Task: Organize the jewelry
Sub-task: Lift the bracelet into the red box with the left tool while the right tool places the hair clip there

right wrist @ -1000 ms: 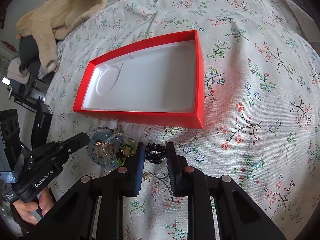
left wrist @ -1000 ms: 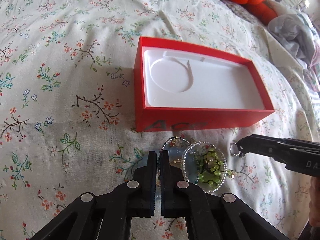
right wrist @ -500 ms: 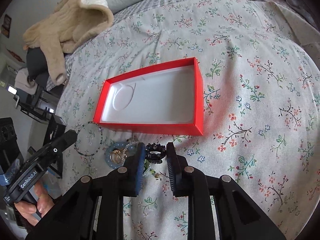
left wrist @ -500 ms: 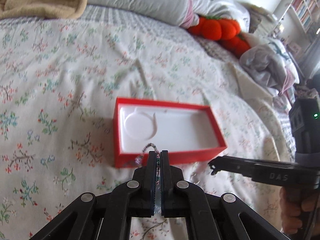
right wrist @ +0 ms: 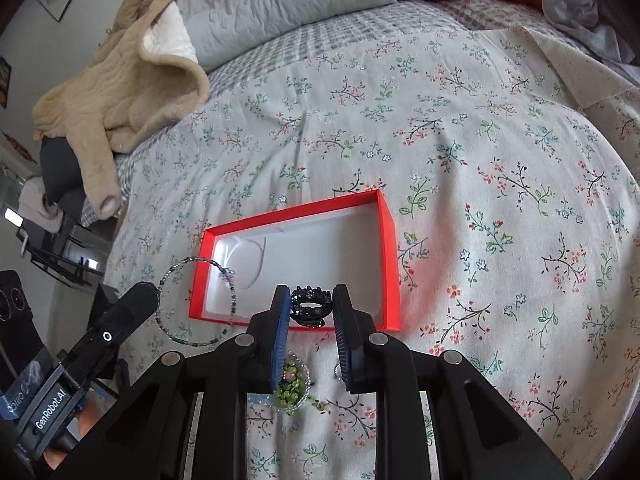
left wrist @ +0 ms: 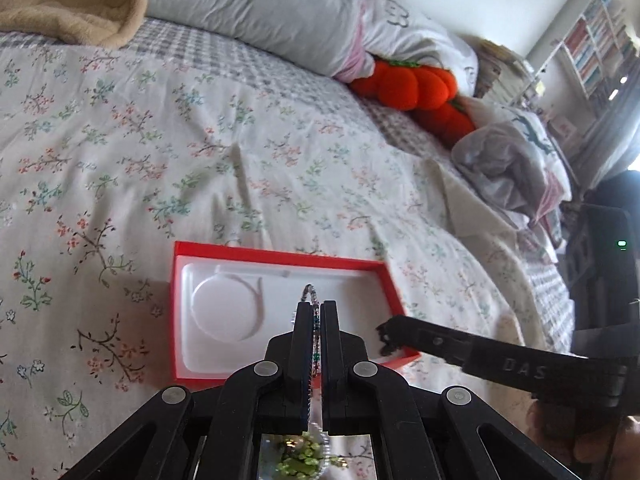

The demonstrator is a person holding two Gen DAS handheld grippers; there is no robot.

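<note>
A red box [left wrist: 280,258] with a white moulded insert lies open on the flowered bedspread; it also shows in the right wrist view [right wrist: 390,248]. My left gripper [left wrist: 316,312] is shut on a thin beaded bracelet [right wrist: 196,300] and holds it in the air before the box's near edge. My right gripper [right wrist: 308,300] is shut on a black crown-shaped ring [right wrist: 310,306], held above the box's near wall. A green beaded piece in a silver hoop [right wrist: 294,384] lies on the bedspread under the grippers.
Pillows [left wrist: 260,4] and an orange plush pumpkin [left wrist: 416,84] lie at the head of the bed. A beige fleece garment [right wrist: 120,92] is at the far left. Crumpled clothes [left wrist: 508,160] lie at the right edge.
Both grippers have risen from the bedspread. The left lifted the beaded bracelet; the right closed on the black ring and lifted it. The box now looks smaller and farther below.
</note>
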